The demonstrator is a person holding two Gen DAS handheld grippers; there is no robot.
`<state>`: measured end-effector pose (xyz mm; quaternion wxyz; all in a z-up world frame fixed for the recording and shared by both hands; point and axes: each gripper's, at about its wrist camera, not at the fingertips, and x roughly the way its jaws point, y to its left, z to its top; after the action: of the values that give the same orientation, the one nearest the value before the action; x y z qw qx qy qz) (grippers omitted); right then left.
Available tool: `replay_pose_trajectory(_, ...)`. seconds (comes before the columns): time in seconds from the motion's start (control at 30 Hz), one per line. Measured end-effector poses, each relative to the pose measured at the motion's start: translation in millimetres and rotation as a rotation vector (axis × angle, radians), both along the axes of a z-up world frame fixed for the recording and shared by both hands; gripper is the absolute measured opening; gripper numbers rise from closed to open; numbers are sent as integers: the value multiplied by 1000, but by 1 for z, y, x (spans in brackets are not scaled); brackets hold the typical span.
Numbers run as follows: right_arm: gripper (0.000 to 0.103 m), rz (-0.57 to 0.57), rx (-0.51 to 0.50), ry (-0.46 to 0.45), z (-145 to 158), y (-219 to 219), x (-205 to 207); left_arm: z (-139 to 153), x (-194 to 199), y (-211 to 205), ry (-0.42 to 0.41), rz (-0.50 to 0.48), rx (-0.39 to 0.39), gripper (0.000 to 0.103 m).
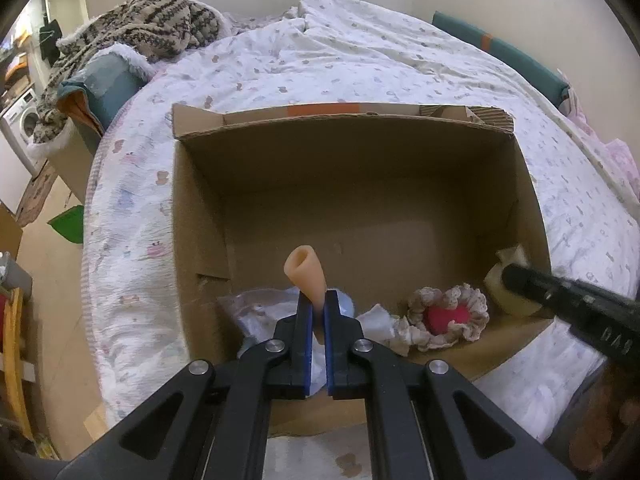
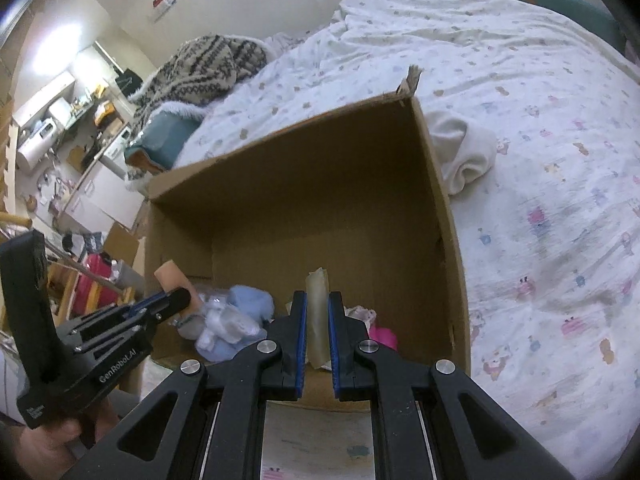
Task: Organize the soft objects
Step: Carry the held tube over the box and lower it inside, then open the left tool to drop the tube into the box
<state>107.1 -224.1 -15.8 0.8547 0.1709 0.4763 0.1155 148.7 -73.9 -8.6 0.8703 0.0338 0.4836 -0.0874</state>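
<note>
An open cardboard box [image 1: 360, 184] lies on the bed. My left gripper [image 1: 316, 300] is shut on a peach foam tube [image 1: 306, 272] and holds it over the box's near left part. My right gripper [image 2: 317, 304] is shut on a pale yellow sponge [image 2: 318, 300]; the sponge shows at the box's right wall in the left wrist view [image 1: 508, 284]. In the box lie a bagged pale blue plush [image 2: 236, 320], a lace scrunchie [image 1: 448, 316] around a pink ball [image 1: 444, 316], and a white cloth [image 1: 380, 320].
The bed has a white printed quilt [image 1: 360, 52]. A cream cloth [image 2: 464, 152] lies on it beside the box's right wall. A patterned sweater [image 1: 152, 24] and a teal cushion [image 1: 108, 88] sit at the bed's left. The cluttered floor [image 2: 80, 184] lies to the left.
</note>
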Motion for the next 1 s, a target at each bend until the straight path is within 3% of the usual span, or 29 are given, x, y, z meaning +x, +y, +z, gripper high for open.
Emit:
replay_pose_trajectory(0.53, 12, -34, -109, 49, -11, 0, 5, -15, 13, -32, 27, -39, 44, 5)
replay_pose_trajectory(0.9, 18, -45, -92, 37, -8, -6, 4, -16, 7, -32, 33, -18, 73, 19)
replay_pose_trajectory(1.0, 22, -52, -79, 38, -8, -9, 3, -13, 6, -25, 54, 5, 43, 20)
